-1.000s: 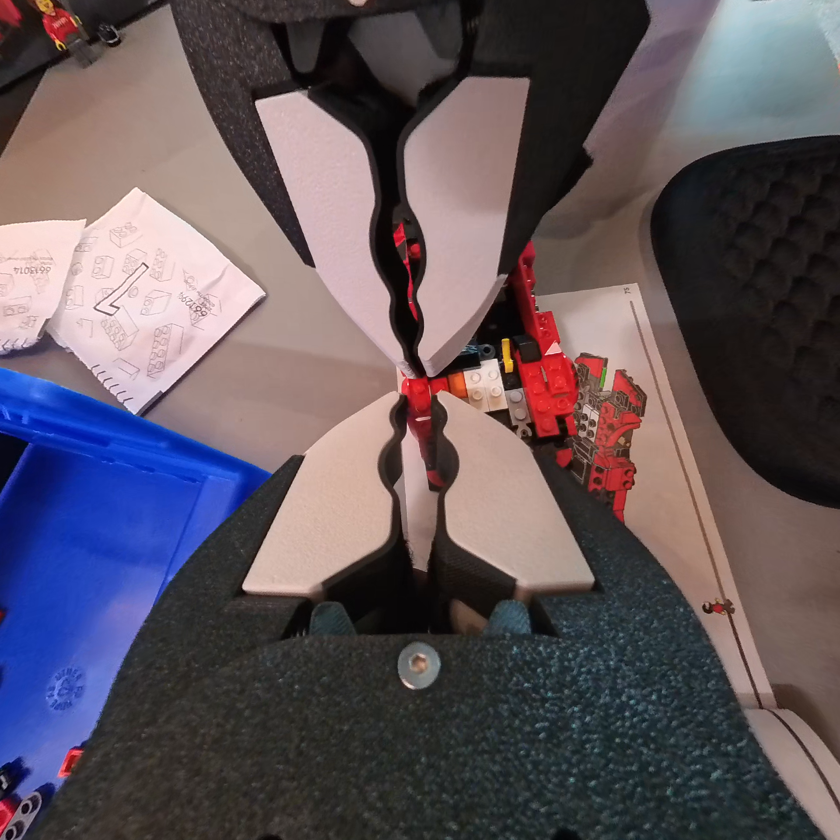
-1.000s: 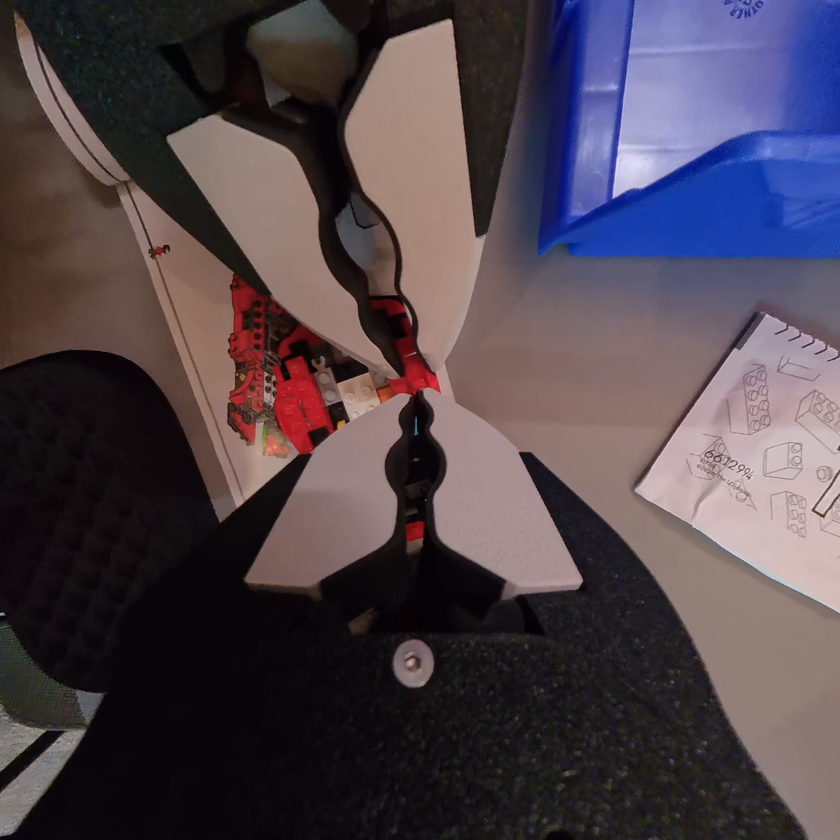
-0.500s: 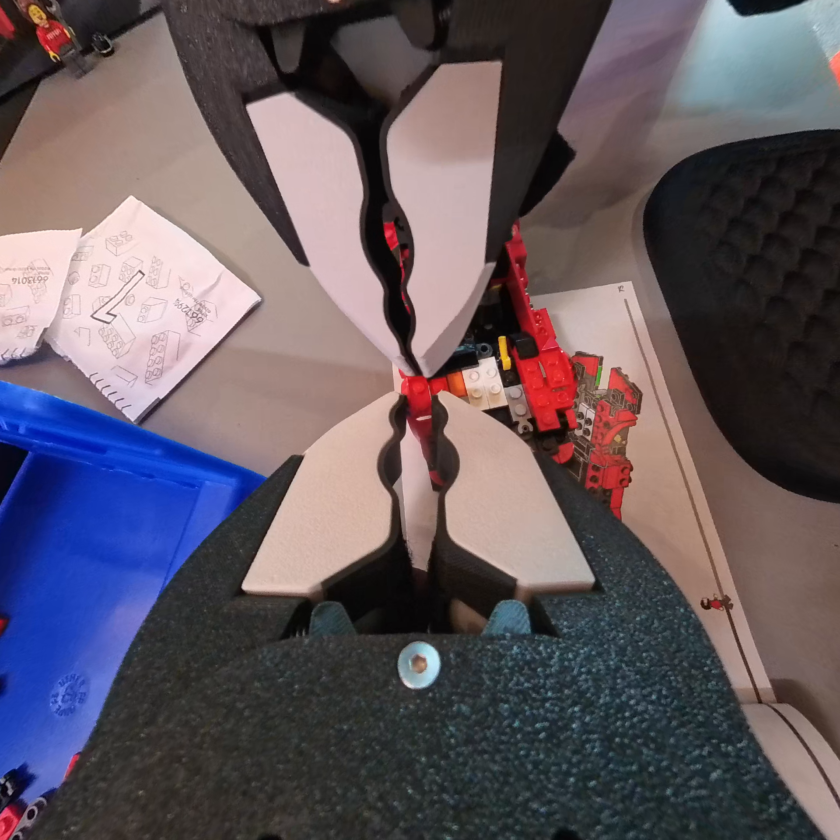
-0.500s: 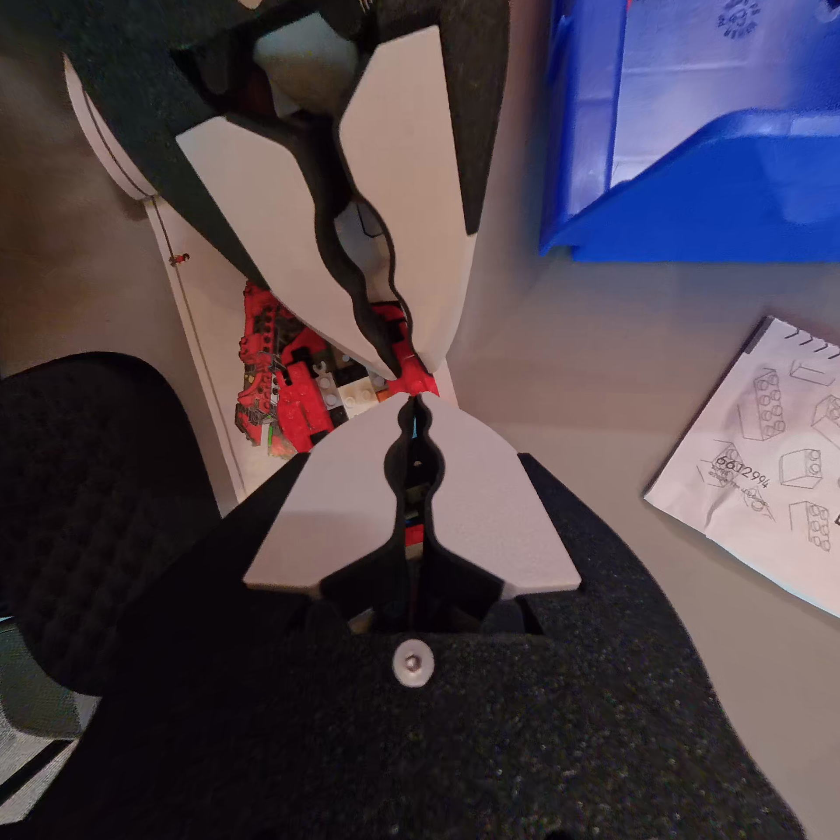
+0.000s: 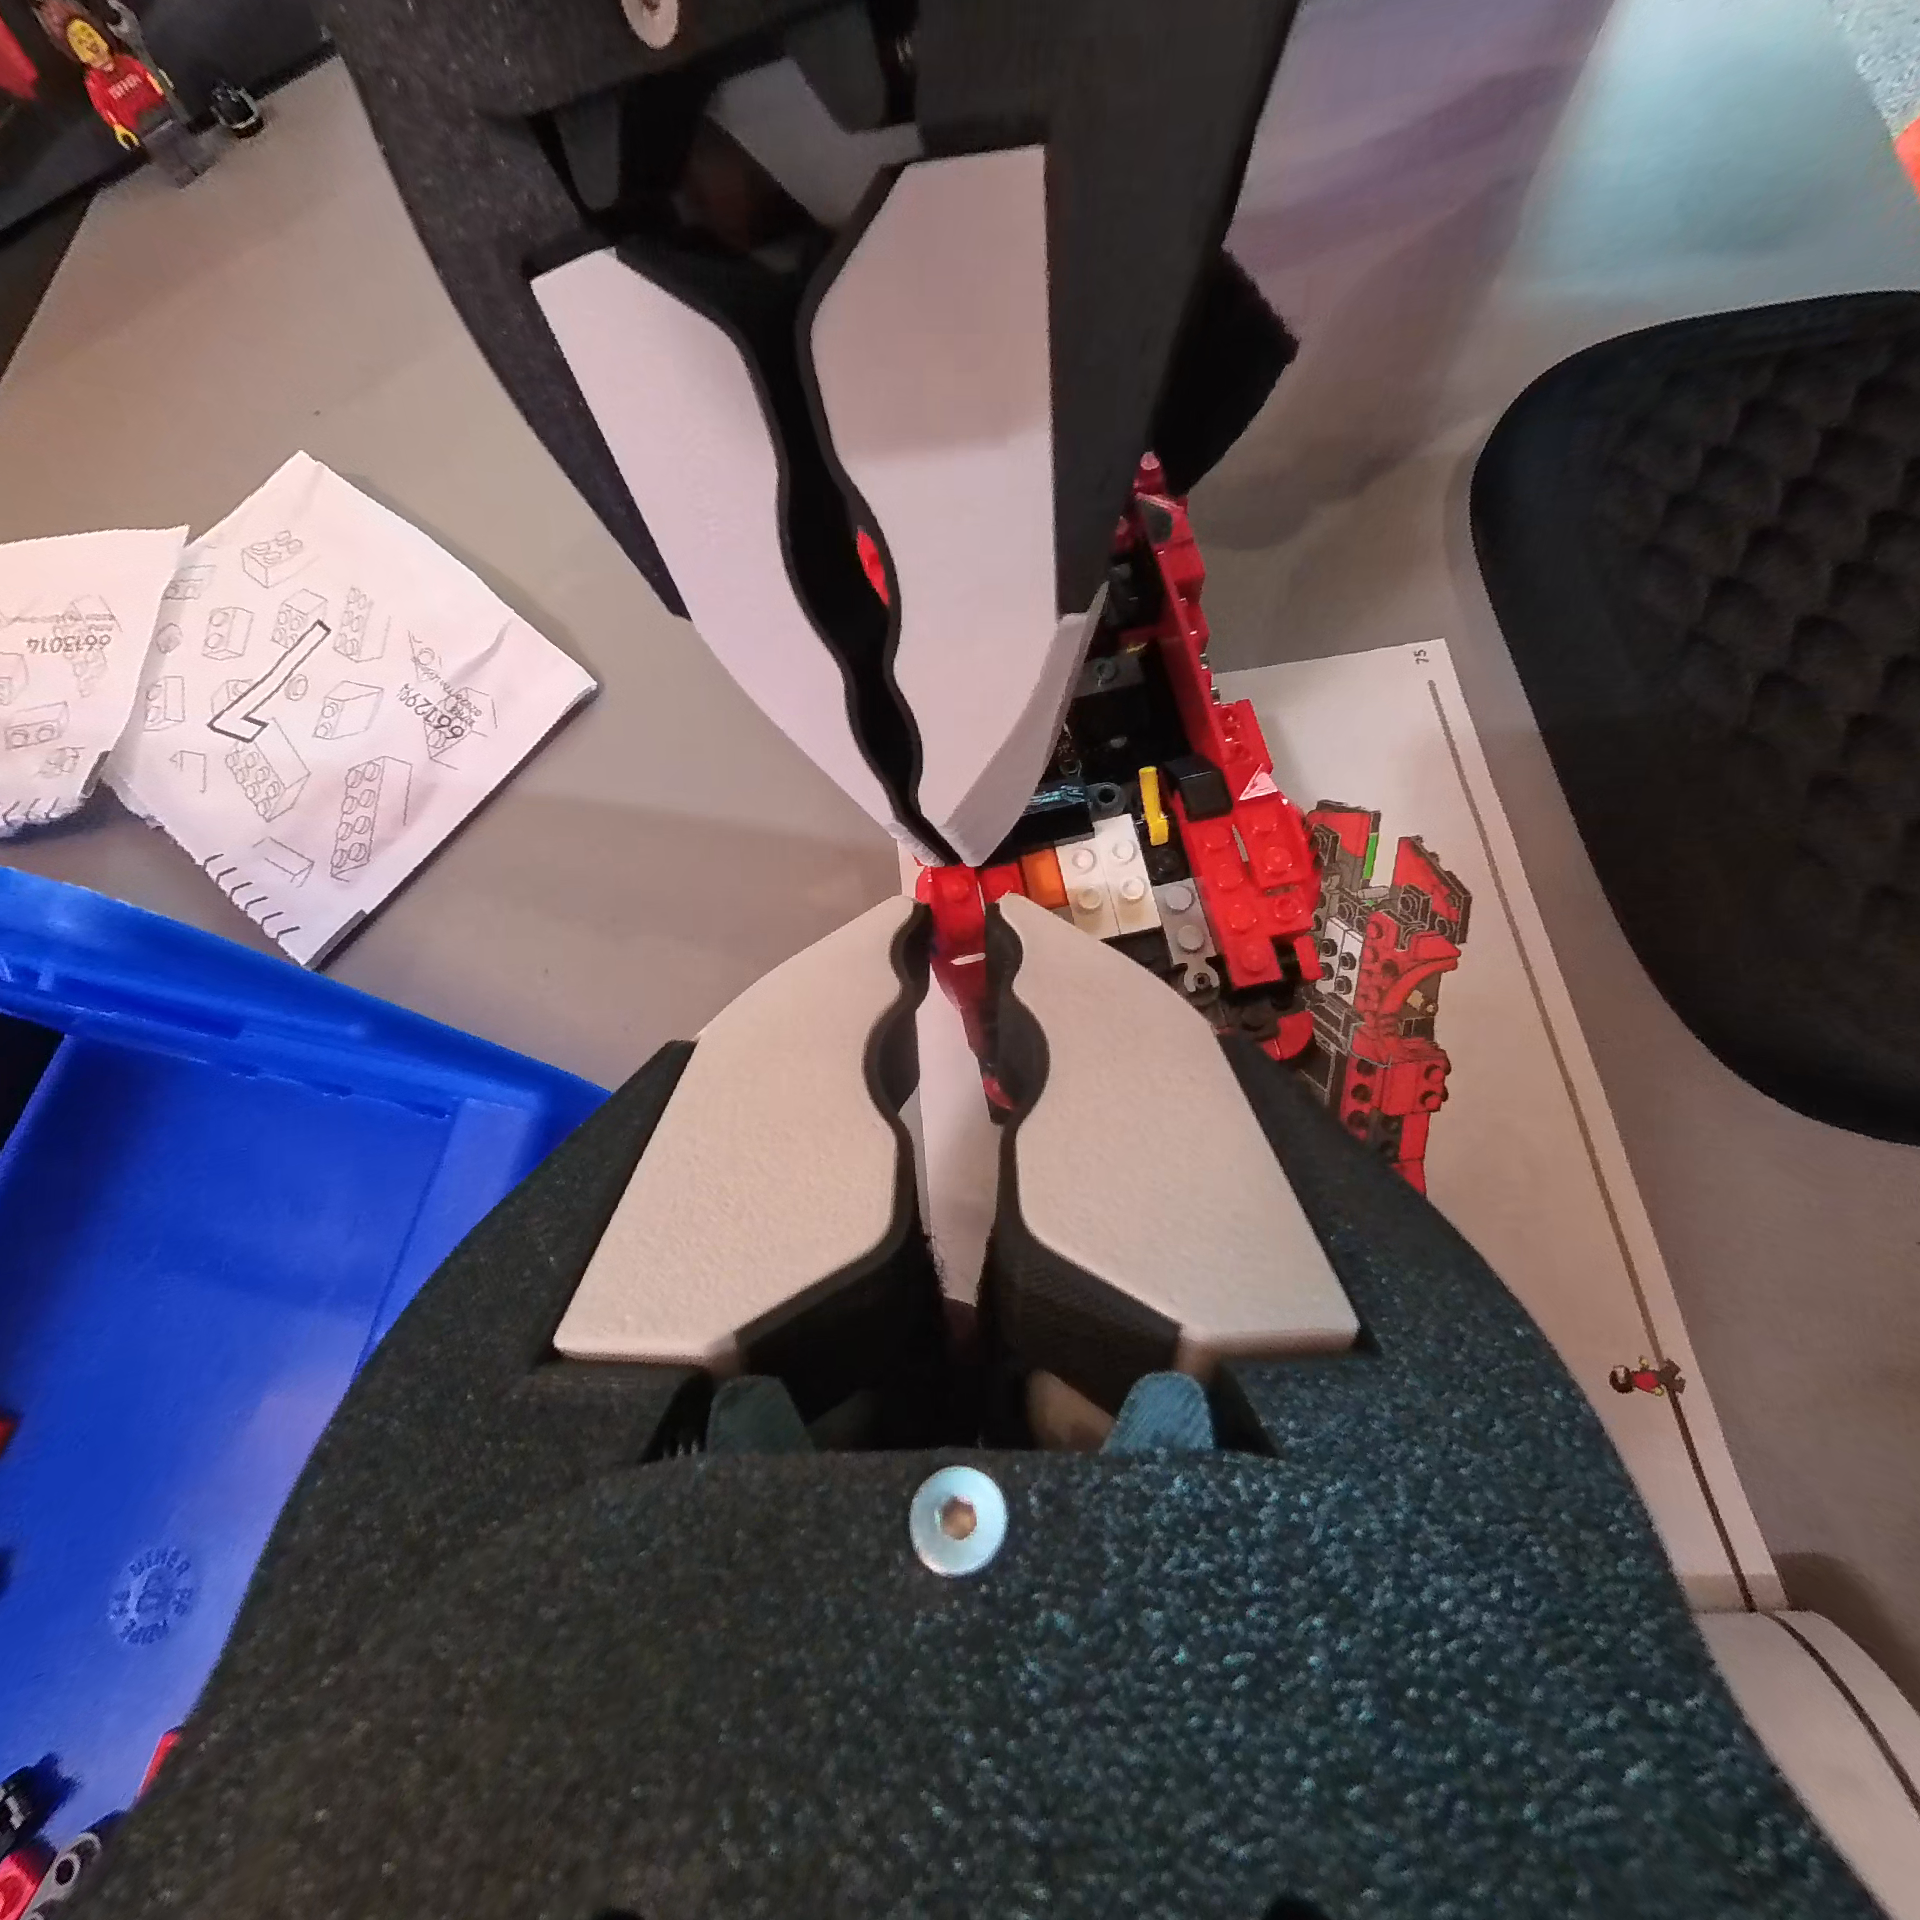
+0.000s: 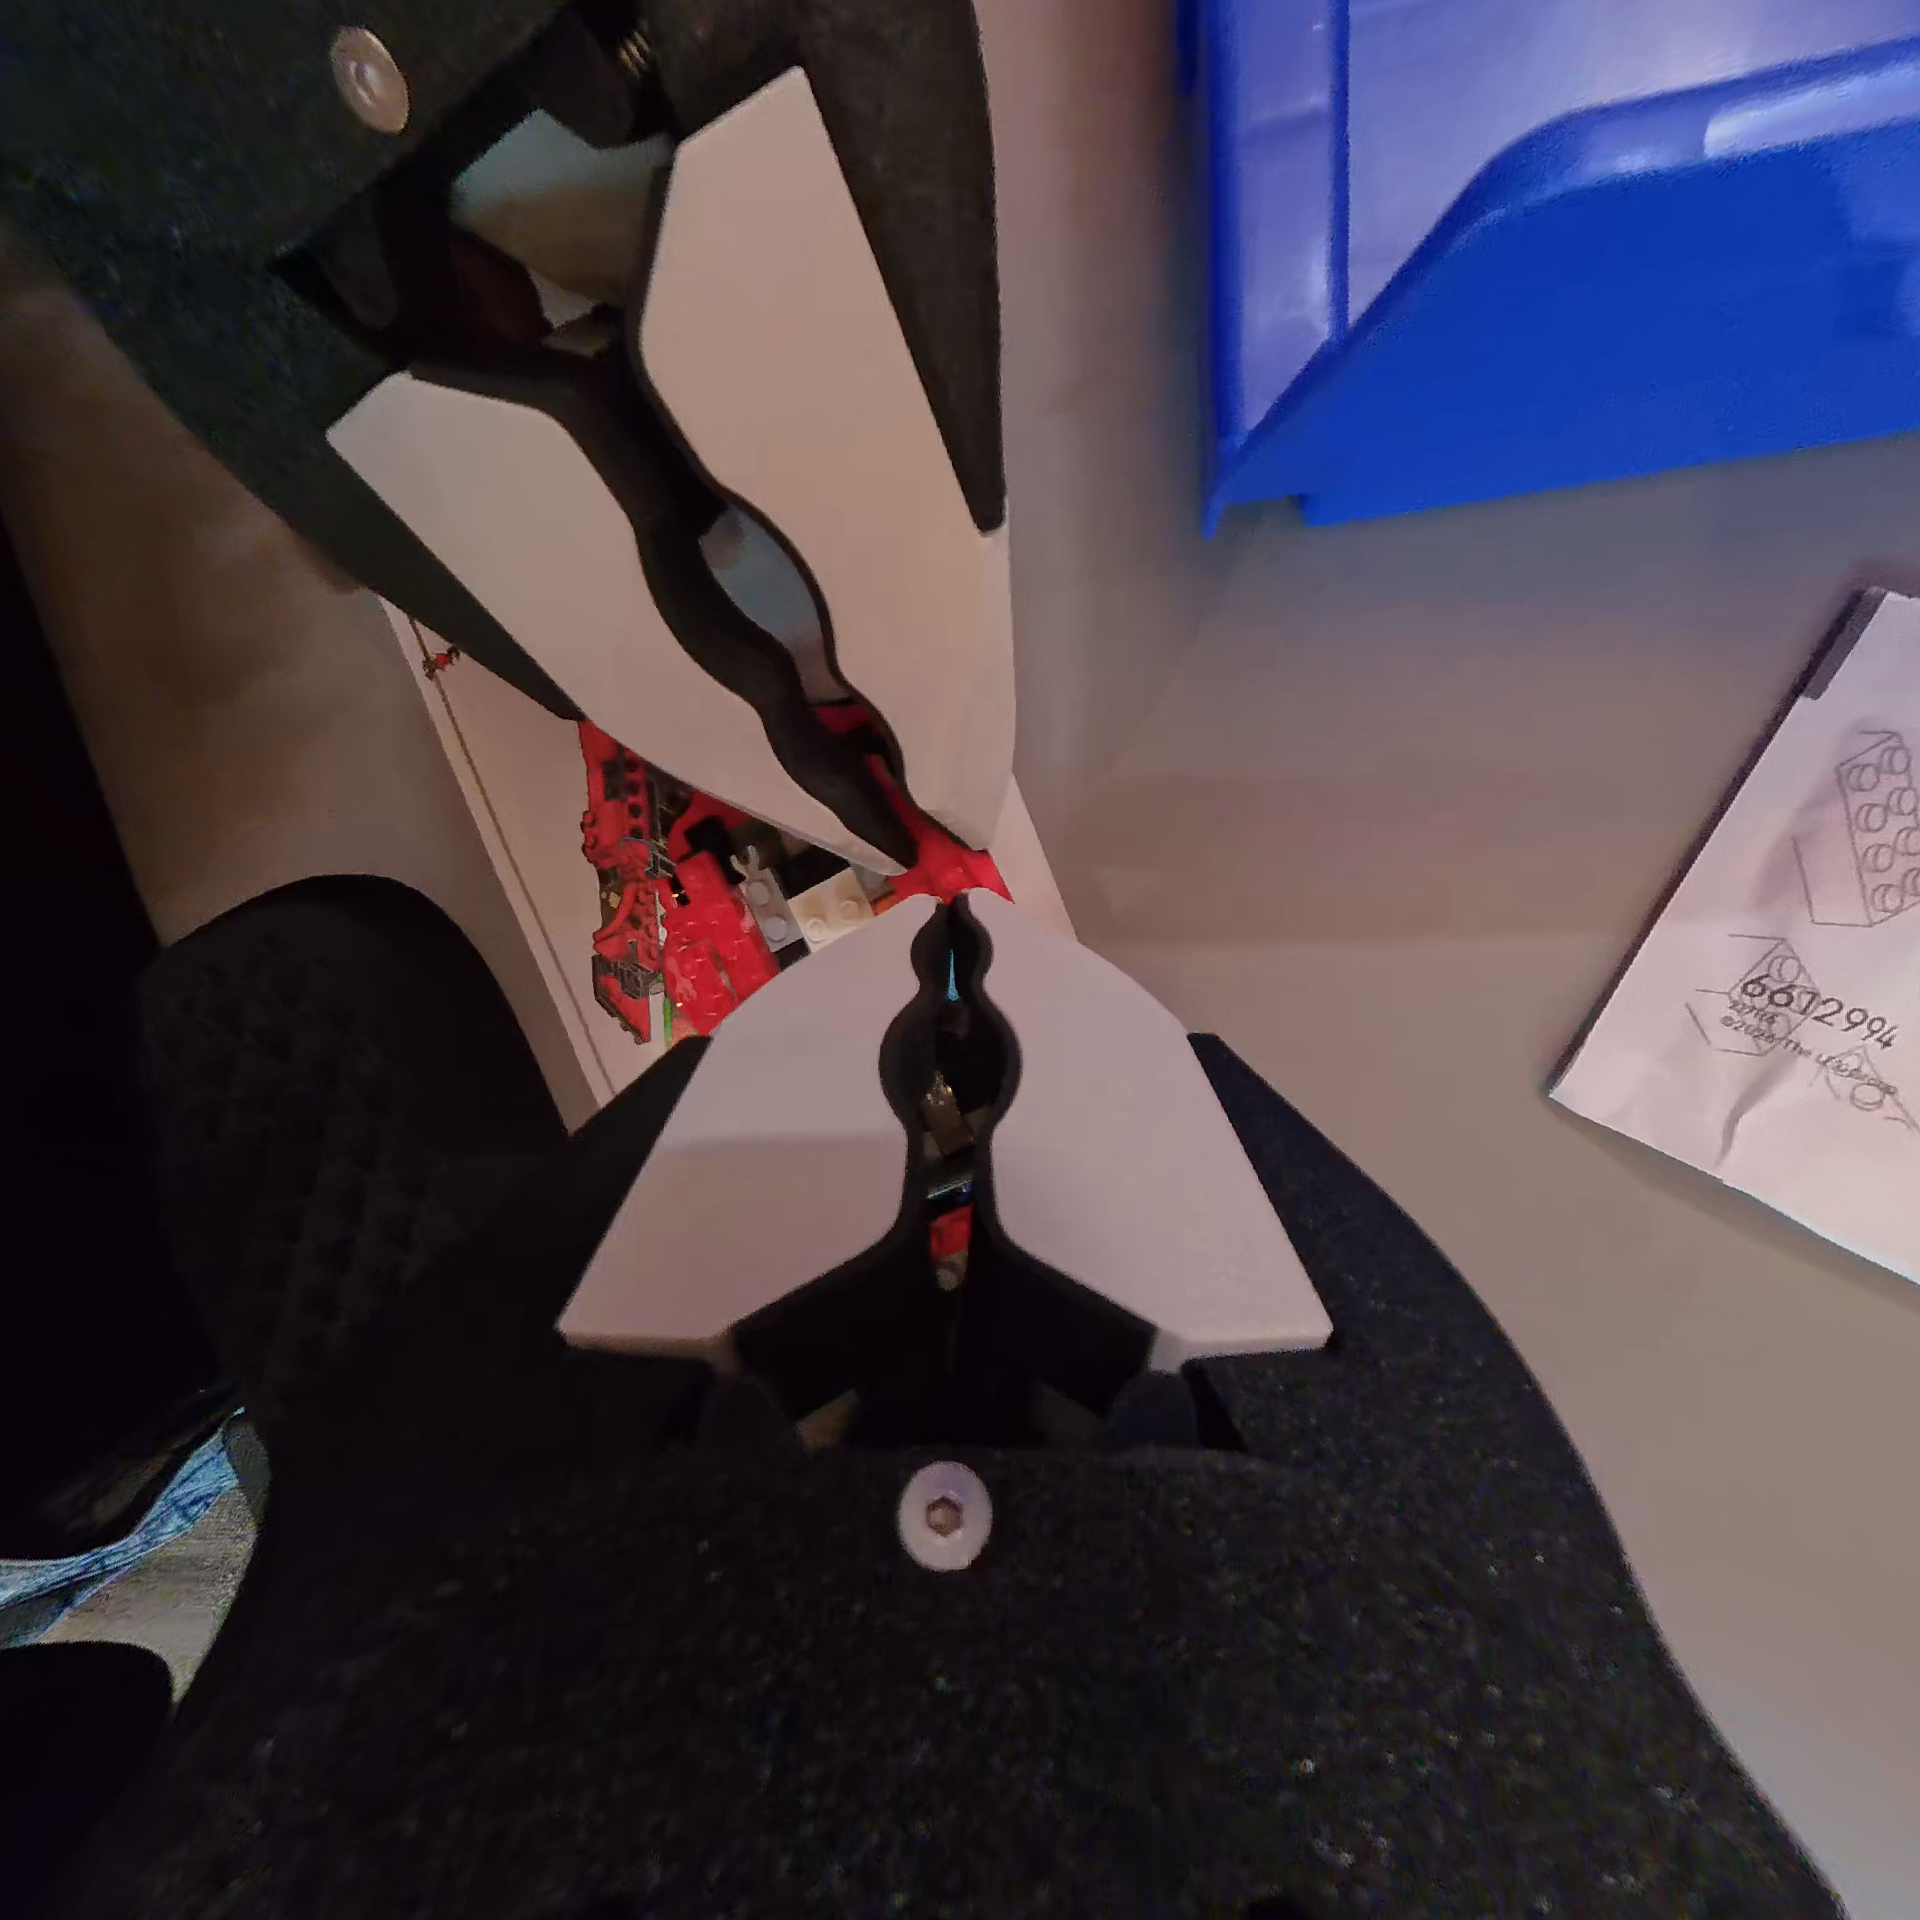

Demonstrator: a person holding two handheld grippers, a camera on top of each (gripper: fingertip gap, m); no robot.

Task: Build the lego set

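Both tongs meet tip to tip: left tongs (image 5: 956, 920) clamp a red piece (image 5: 961, 935), right tongs (image 6: 951, 920) pinch the lego model (image 5: 1195, 873) at 12 o'clock over the instruction booklet (image 5: 1538, 1039) (light, brittle; grip solid bricks, judging by 2 views).

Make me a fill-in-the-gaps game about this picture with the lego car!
1. The plastic bin beside the left gripper is coloured ____.
2. The lego car sits on an open instruction ____.
3. The left gripper's fingers pinch a small piece coloured ____.
4. The paper bags lie on the ____.

Missing words: blue; booklet; red; table
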